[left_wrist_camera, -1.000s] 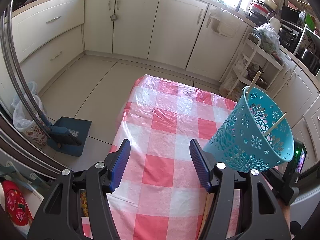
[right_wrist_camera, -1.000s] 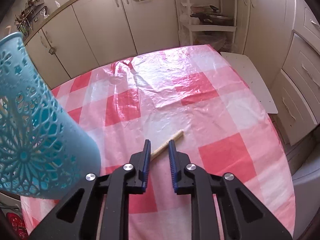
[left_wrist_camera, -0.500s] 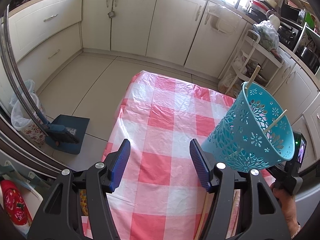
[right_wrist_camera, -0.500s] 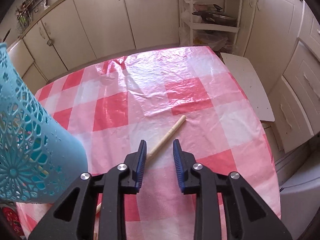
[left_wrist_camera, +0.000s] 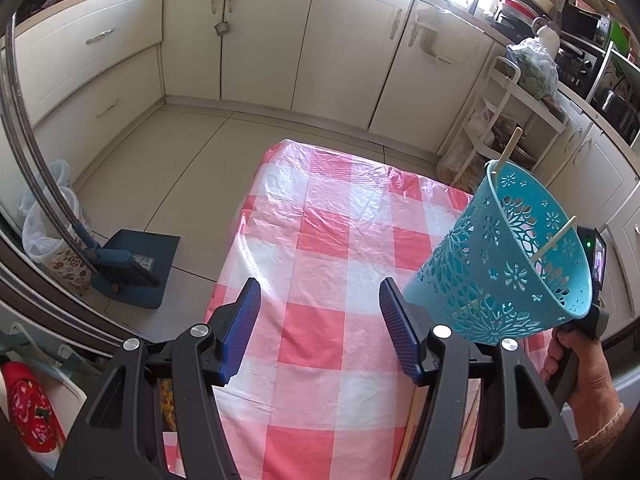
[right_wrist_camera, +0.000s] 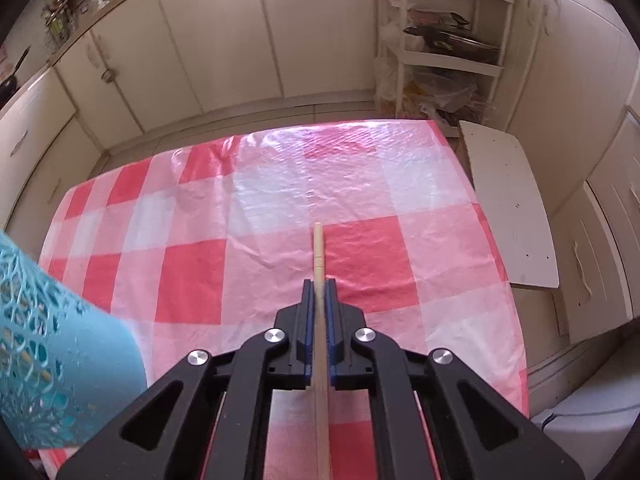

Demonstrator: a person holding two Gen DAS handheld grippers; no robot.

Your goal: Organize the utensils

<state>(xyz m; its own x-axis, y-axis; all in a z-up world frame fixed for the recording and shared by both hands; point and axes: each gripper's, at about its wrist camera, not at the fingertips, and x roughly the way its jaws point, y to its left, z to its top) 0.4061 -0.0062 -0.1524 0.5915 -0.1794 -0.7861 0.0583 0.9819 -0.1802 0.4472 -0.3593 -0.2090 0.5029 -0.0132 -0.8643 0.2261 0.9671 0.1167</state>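
A pale wooden stick (right_wrist_camera: 318, 248) runs straight between the blue pads of my right gripper (right_wrist_camera: 319, 286), whose jaws are closing and press on it. Its far end pokes out over the red-and-white checked tablecloth (right_wrist_camera: 280, 200). My left gripper (left_wrist_camera: 319, 292) stands open over the cloth (left_wrist_camera: 320, 240) with nothing between its fingers. A turquoise lattice basket (left_wrist_camera: 500, 276) hangs tilted just right of the left gripper's right finger; what carries it is hidden. Two wooden sticks (left_wrist_camera: 554, 242) stand in it. The basket (right_wrist_camera: 60, 360) fills the right wrist view's lower left.
A hand (left_wrist_camera: 576, 364) grips the other gripper's handle at the lower right. On the floor left of the table lie a blue dustpan and brush (left_wrist_camera: 132, 268) beside plastic bags (left_wrist_camera: 44, 224). A white shelf rack (right_wrist_camera: 444, 52) and a white board (right_wrist_camera: 508, 208) stand beyond the table's right side.
The right gripper has moved over the stick and shut on it; the stick, which lay slantwise on the cloth, now runs straight between the pads. The left gripper and basket kept still.
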